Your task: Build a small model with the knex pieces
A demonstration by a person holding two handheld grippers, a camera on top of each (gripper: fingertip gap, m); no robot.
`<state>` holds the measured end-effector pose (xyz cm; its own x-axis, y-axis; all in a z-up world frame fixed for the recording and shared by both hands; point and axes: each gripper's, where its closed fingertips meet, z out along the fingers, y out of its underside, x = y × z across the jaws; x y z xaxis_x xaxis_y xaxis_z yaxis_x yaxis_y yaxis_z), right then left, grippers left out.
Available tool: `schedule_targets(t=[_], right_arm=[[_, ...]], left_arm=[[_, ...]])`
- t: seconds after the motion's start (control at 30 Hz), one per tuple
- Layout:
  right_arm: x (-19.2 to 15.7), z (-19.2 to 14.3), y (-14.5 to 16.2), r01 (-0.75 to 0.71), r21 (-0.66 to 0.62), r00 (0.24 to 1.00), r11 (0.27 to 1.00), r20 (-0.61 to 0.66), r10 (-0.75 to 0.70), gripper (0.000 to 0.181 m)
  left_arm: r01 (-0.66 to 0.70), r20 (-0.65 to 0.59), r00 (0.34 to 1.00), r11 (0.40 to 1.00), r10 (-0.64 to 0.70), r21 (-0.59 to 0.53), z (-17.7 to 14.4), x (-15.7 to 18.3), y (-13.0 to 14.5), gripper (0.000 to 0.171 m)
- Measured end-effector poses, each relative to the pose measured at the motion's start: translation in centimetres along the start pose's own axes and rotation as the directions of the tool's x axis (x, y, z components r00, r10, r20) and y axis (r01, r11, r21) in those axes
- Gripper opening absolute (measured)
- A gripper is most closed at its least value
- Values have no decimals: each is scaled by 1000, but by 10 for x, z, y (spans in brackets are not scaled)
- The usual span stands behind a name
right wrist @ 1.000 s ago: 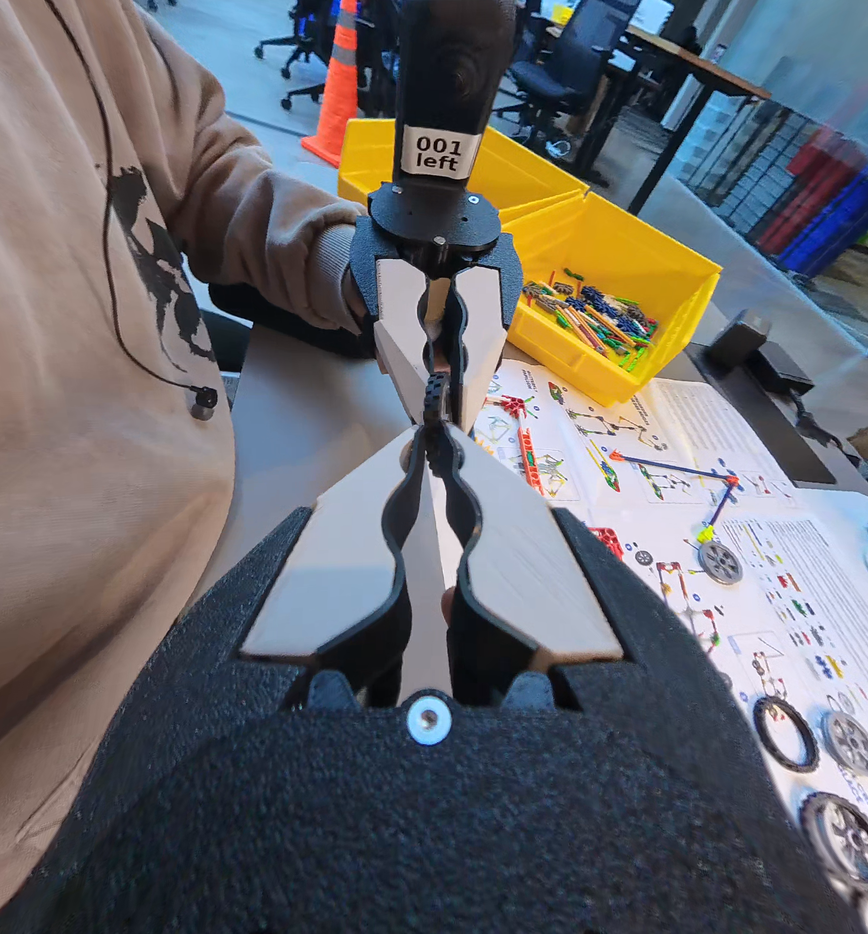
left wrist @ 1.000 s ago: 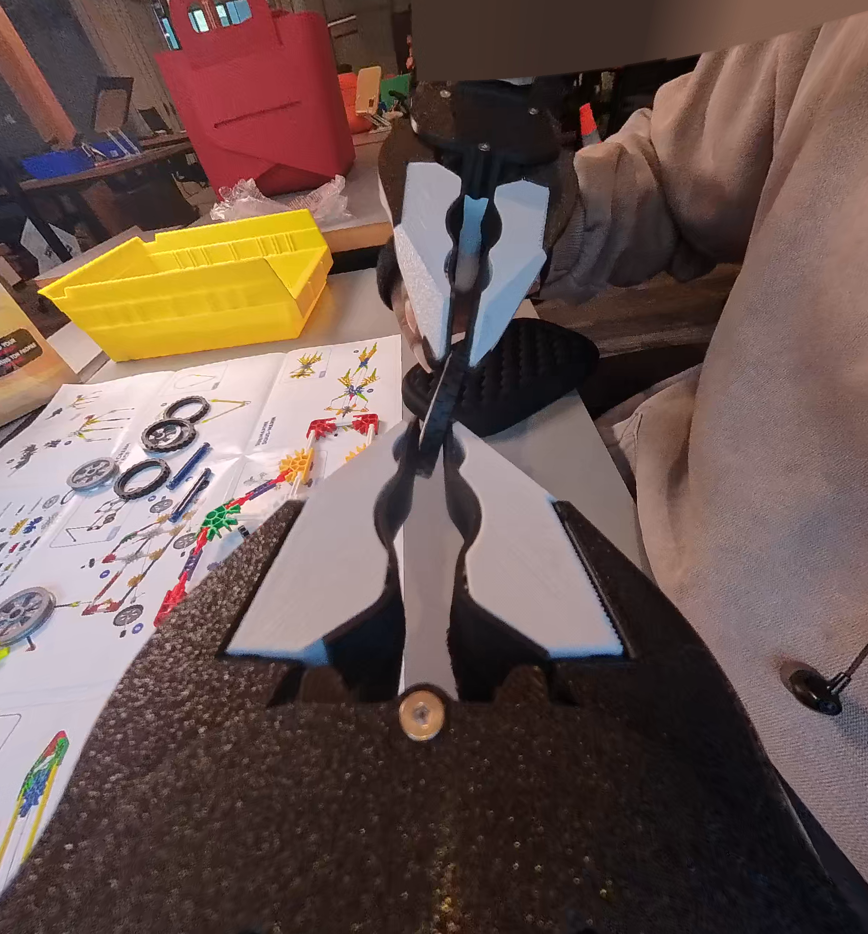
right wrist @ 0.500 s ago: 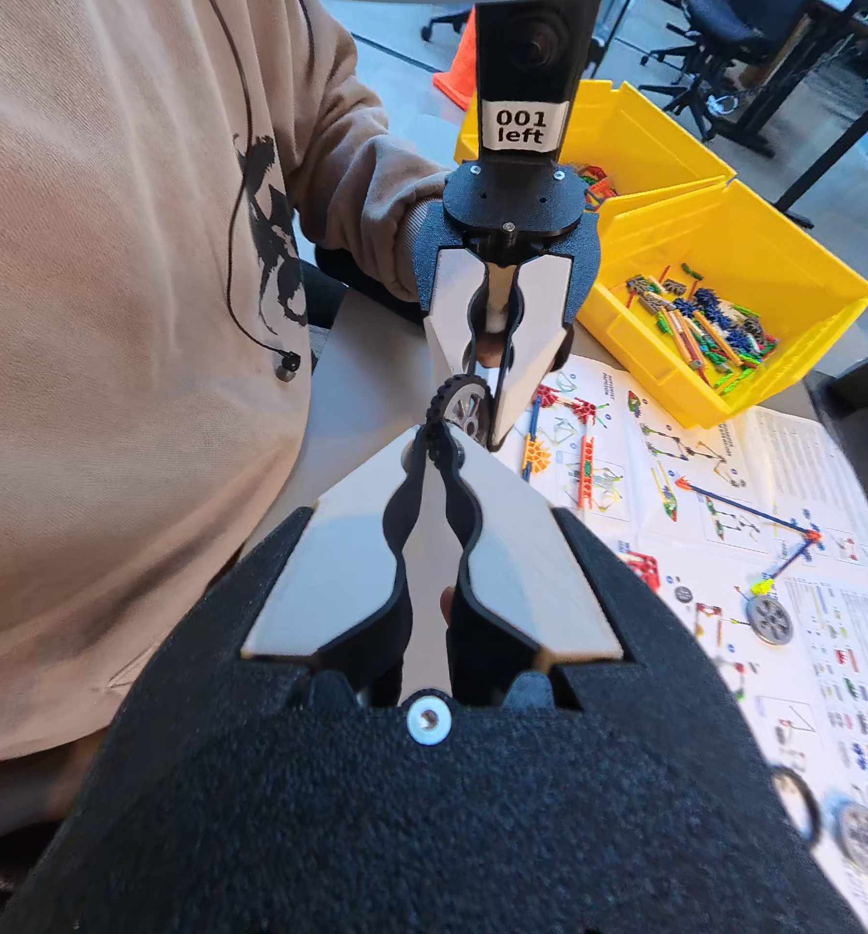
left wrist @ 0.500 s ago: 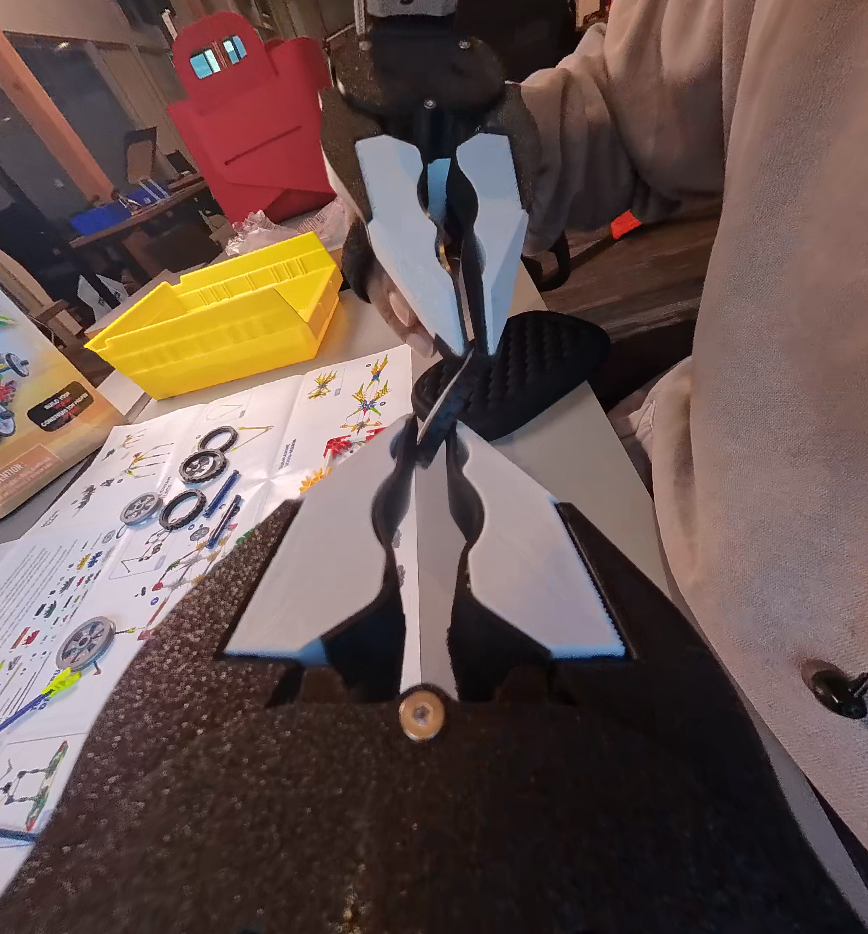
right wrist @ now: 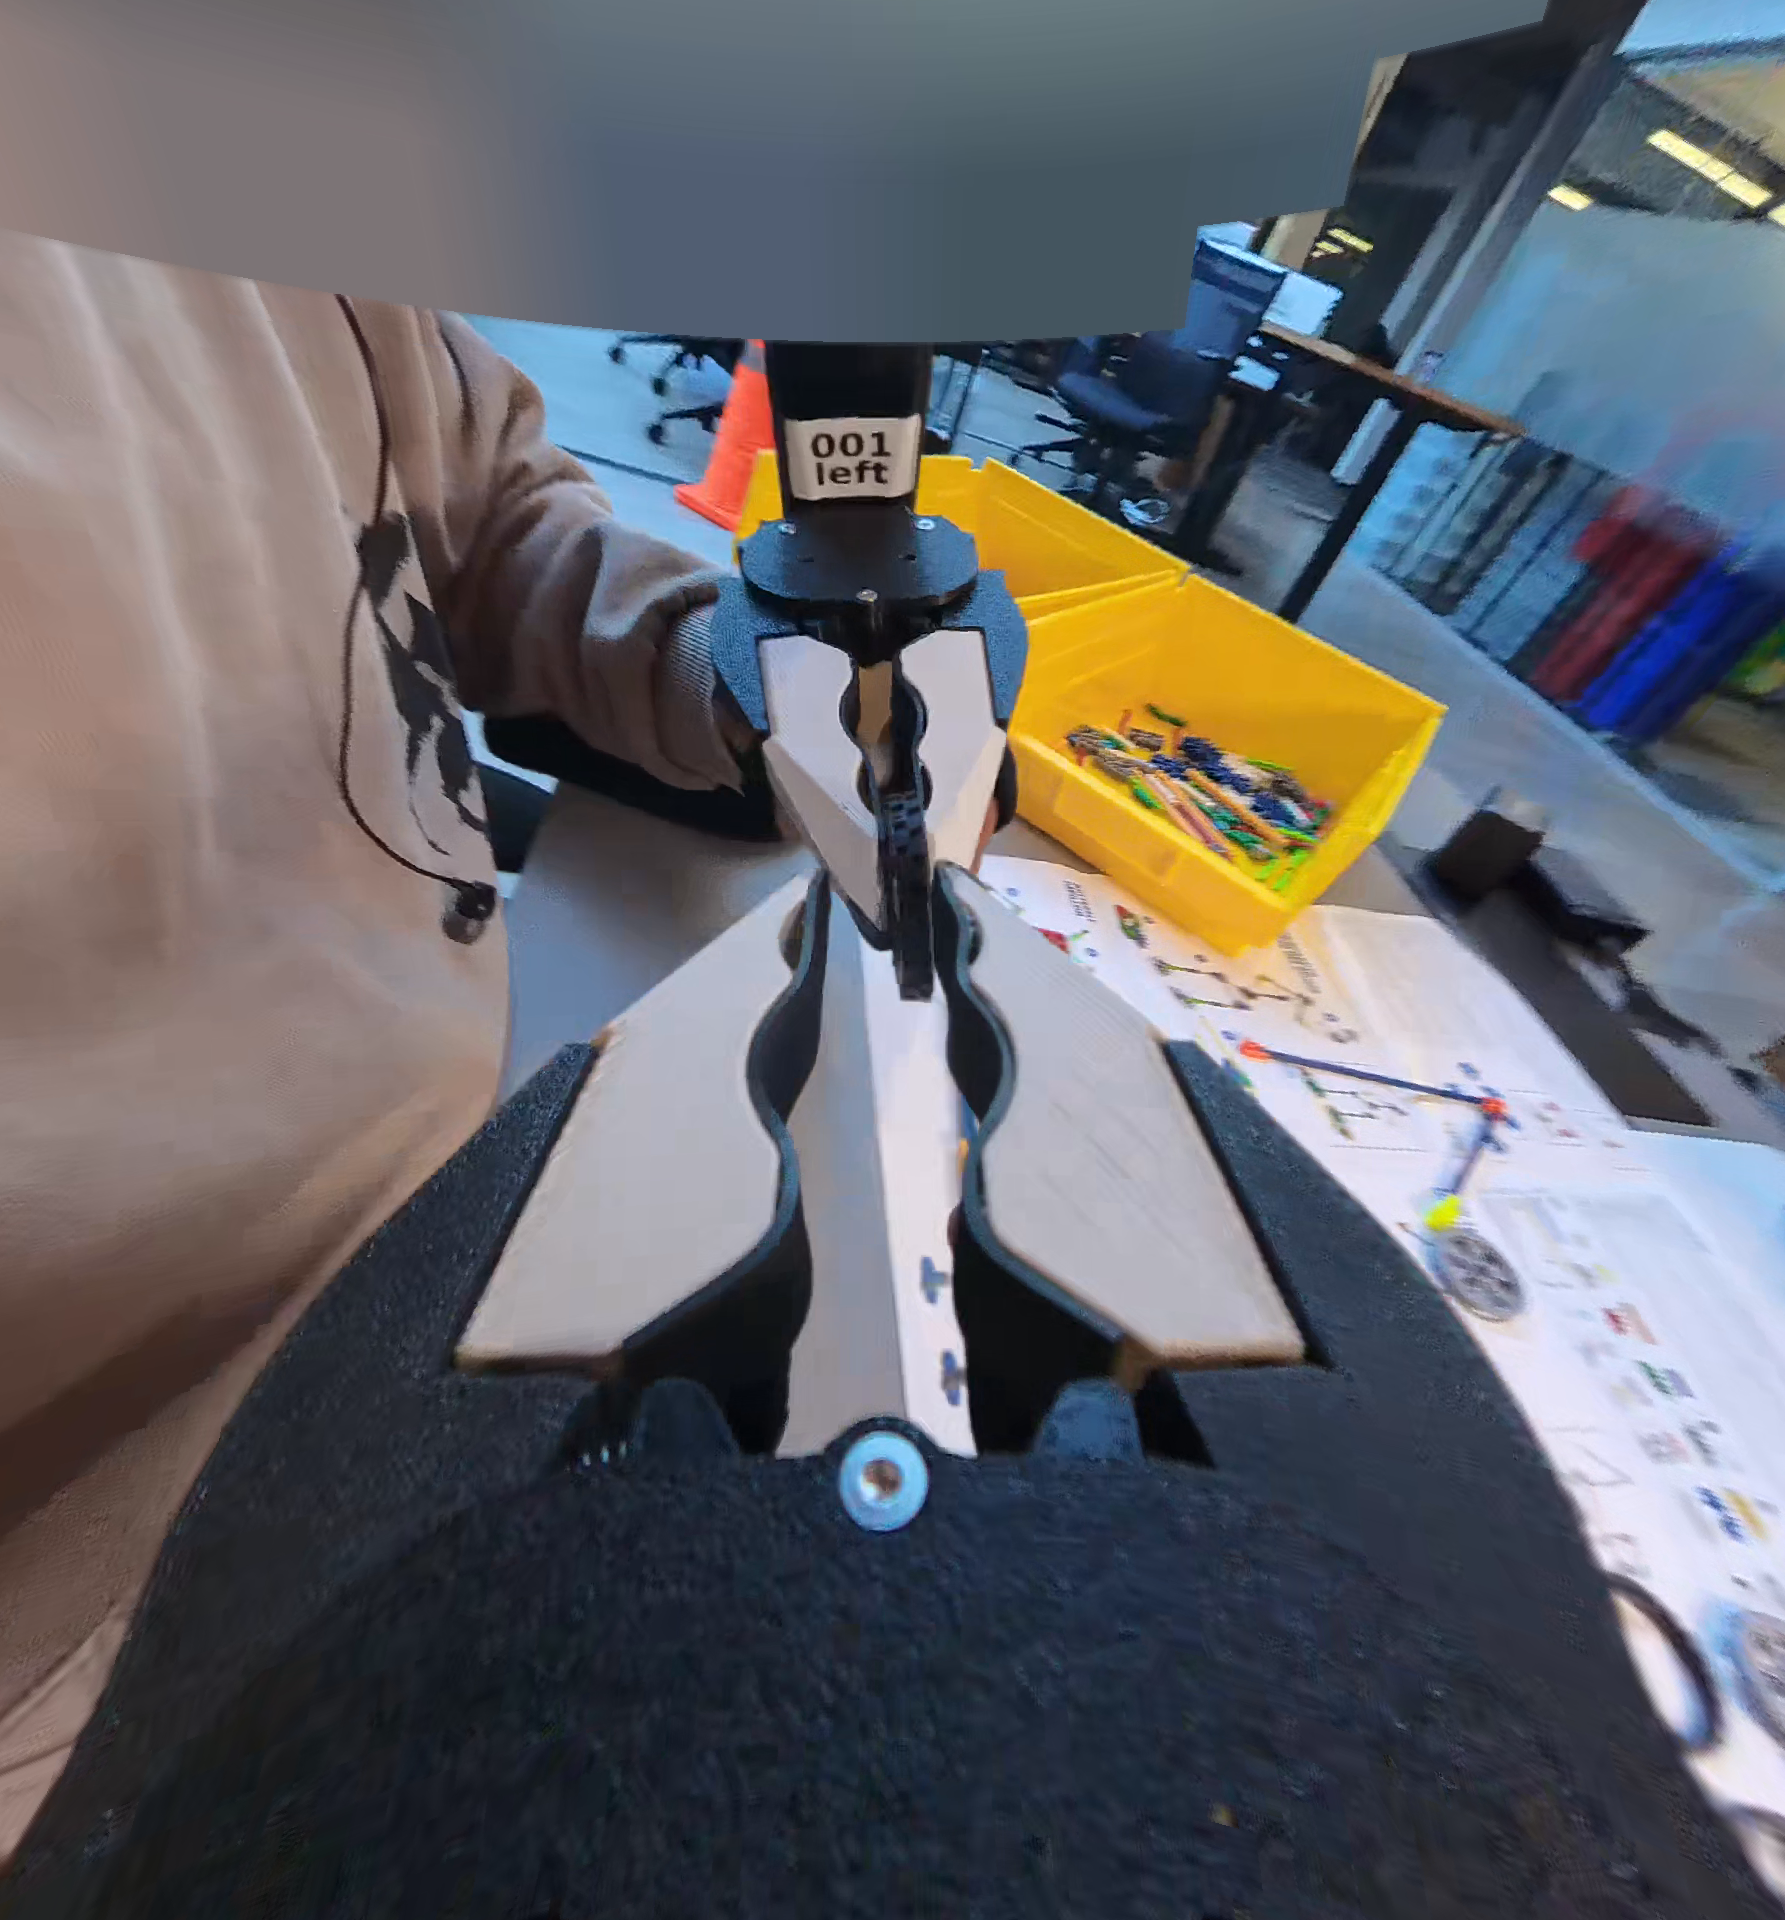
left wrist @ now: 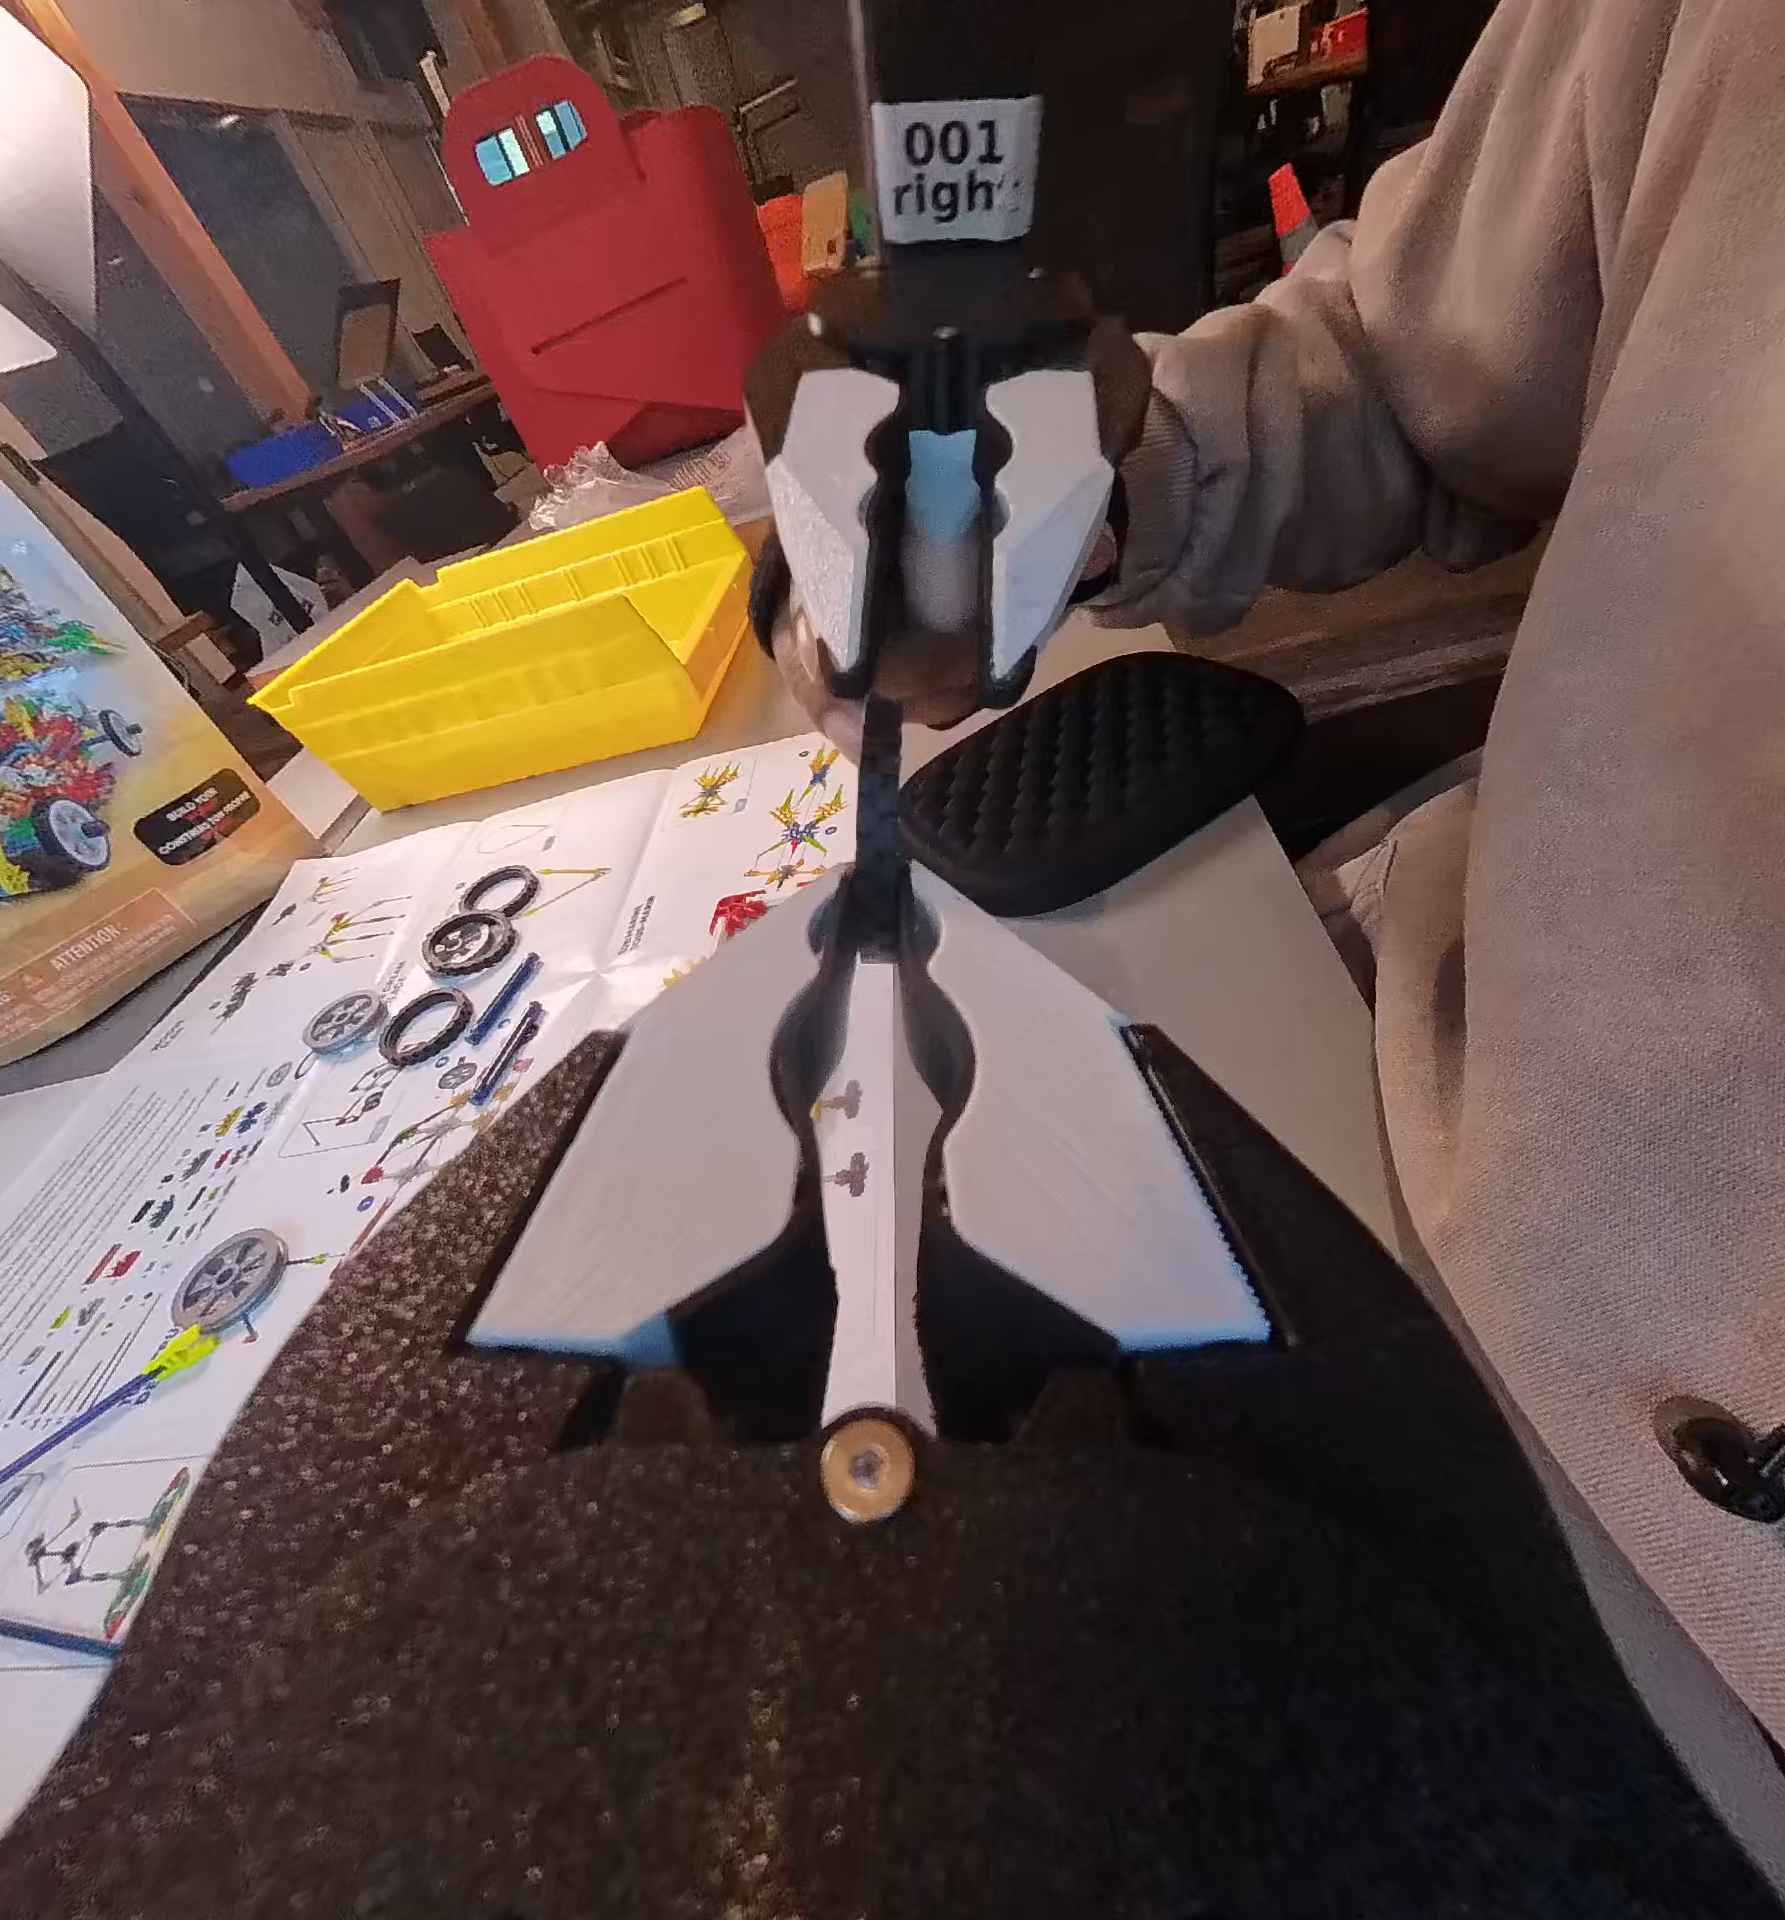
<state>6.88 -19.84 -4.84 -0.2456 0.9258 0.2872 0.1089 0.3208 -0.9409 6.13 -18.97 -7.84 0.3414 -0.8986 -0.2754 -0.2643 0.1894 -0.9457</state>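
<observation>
Left tool (left wrist: pixel 872 914) pinched tight on a black ribbed rubber tyre (left wrist: pixel 880 800), edge-on, held up off the grey worktop (left wrist: pixel 1179 966). Right tool (left wrist: pixel 929 675) sits nose to nose with it, jaws a narrow gap apart around the tyre's far rim, not gripping as far as I can tell. My read: keep both tools in line so the tyre doesn't twist. Below lies the white printed instruction sheet (left wrist: pixel 275 1091); beyond it, a yellow plastic bin (right wrist: pixel 1231 727) of coloured rods.
</observation>
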Motion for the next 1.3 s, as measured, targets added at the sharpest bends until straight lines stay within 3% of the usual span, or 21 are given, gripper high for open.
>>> schedule_targets(t=[0.1,0.23,0.37,0.8,1.07,1.3], right_arm=[[4,-1,5,106,-62,989,992,-92,-112,17],[5,2,6,216,-125,963,968,-139,-233,4],[5,3,6,283,-161,938,946,-159,-308,5],[12,12,10,306,-247,912,920,-202,-357,4],[6,19,21,286,-302,941,909,-92,-327,1],[-7,26,21,292,-256,954,922,14,-298,0]], left_arm=[[3,-8,1000,1000,-3,-6,1,2,3,4],[-2,-3,1000,1000,2,-4,2,2,2,4],[-29,16,999,999,29,-18,1,1,3,4],[-209,141,963,965,231,-155,-2,-12,11,3],[-257,149,944,938,295,-233,-5,-16,20,3],[-234,160,949,945,274,-229,-8,-20,19,7]])
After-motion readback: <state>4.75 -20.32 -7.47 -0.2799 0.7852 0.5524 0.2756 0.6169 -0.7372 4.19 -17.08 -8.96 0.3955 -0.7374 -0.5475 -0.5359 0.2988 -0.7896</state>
